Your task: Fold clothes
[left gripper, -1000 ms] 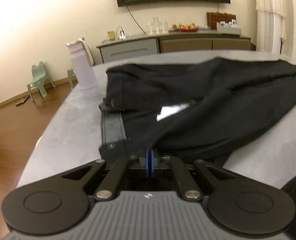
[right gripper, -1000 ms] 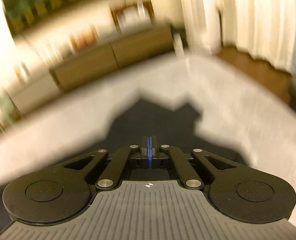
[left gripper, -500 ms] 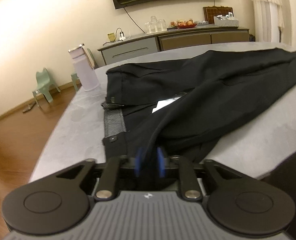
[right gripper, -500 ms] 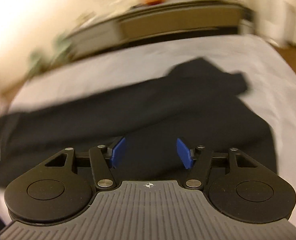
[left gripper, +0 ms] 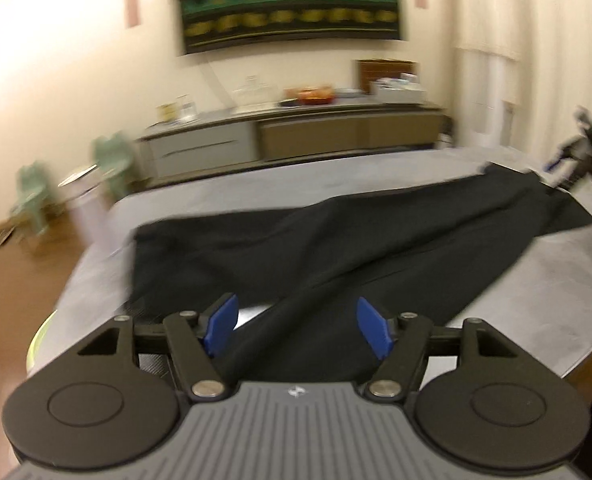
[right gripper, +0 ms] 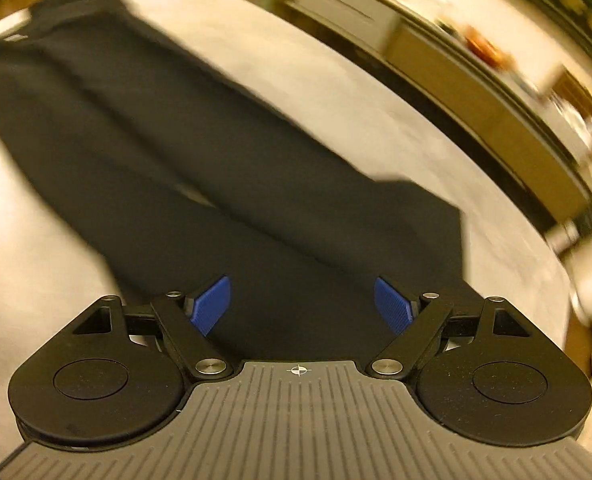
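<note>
The black trousers (left gripper: 336, 248) lie lengthwise on the grey table (left gripper: 536, 280), one leg laid over the other. Left gripper (left gripper: 296, 326) and right gripper (right gripper: 302, 304) — both with blue pads spread, holding nothing — hang over opposite ends of the cloth. Judged step: between folds, the lengthwise fold set down. Next move calls for pinching one end and carrying it to the other end.

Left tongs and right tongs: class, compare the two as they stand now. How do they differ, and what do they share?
The left tongs sit at the wide end of the black trousers; the right tongs sit at the narrow leg end. The left tongs face a sideboard straight on; the right tongs' view is tilted and more blurred. Shared: both are open, blue pads apart, gripping nothing, above the trousers on the grey table.
</note>
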`<state>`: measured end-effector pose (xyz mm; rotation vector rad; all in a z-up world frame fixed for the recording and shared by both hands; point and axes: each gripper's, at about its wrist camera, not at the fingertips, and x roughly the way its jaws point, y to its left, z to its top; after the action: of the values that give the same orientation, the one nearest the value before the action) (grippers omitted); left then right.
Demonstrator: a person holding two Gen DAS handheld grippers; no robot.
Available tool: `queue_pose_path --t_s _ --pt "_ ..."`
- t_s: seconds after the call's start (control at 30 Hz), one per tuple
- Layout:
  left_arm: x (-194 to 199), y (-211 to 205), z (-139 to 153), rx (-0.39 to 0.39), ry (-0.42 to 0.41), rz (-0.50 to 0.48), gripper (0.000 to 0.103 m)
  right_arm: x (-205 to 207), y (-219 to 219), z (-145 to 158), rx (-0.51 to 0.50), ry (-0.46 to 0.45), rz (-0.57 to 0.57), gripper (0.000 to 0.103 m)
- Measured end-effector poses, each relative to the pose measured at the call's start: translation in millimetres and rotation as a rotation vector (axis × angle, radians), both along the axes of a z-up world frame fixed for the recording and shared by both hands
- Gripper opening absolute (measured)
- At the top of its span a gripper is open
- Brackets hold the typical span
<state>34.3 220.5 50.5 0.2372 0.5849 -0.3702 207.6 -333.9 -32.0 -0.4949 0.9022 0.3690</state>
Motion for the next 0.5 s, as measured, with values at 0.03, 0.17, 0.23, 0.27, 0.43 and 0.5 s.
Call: queue_pose_path --t_s 0.03,0.17,0.23,0.27,0.43,0.5 --pt "7.4 -18.2 -0.5 0.004 0.001 -0.042 0.068 8.9 -14.9 -3.3 0.007 0.014 -0.043 0.084" --pt "36.5 -85.4 -10.7 0.006 0.021 -0.184 0.069 28.4 -56.6 -22.5 0.060 0.037 -0.143 0.084" --pt "50.0 -113.9 -17.7 0.006 0.037 -0.237 0.069 35.0 -68.3 -31.6 0.112 0.049 -0.162 0.084" --pt "56.4 -125.9 -21.7 0.005 0.046 -0.256 0.069 37.5 -72.1 -35.8 0.134 0.049 -0.167 0.084" --pt "65.2 -176.6 -37.0 0.004 0.078 -0.319 0.068 43.8 -88.0 -46.2 0.288 0.048 -0.200 0.087" --pt "63.1 -190.9 -40.9 0.009 0.085 -0.328 0.069 41.2 -85.2 -45.9 0.289 0.031 -0.159 0.056"
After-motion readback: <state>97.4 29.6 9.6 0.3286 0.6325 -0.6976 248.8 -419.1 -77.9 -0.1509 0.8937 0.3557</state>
